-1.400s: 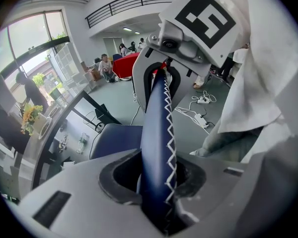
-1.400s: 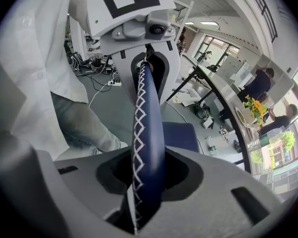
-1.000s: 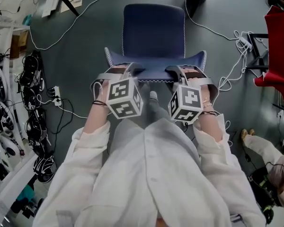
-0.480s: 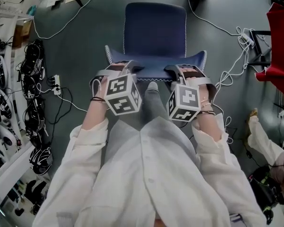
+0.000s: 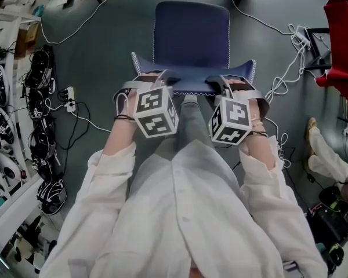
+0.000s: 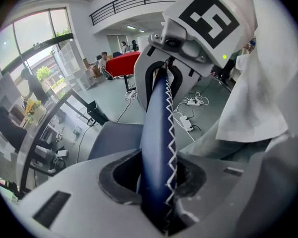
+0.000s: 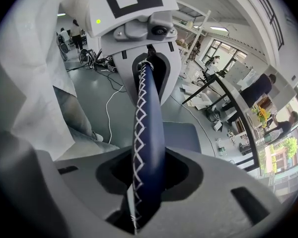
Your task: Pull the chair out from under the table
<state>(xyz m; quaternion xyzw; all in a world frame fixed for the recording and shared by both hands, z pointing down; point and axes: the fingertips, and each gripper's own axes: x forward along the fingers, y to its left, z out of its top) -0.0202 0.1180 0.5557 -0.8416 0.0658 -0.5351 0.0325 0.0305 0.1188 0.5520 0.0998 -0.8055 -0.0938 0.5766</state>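
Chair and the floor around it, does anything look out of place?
The blue chair looks intact and square. Only oddity: loose white cables sprawl over the grey floor right beside it, where they could snag.

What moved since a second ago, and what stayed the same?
The blue chair and the person holding it slid backward together, so the power strip on the floor drifted up the head view. The left gripper and right gripper stayed clamped on the chair's backrest.

White buttoned coat [image 5: 180,213], long sleeves [image 5: 104,178]; grey trousers [image 5: 188,123]; dark wristbands [image 5: 123,119]; black-and-white marker cubes [image 5: 156,112].
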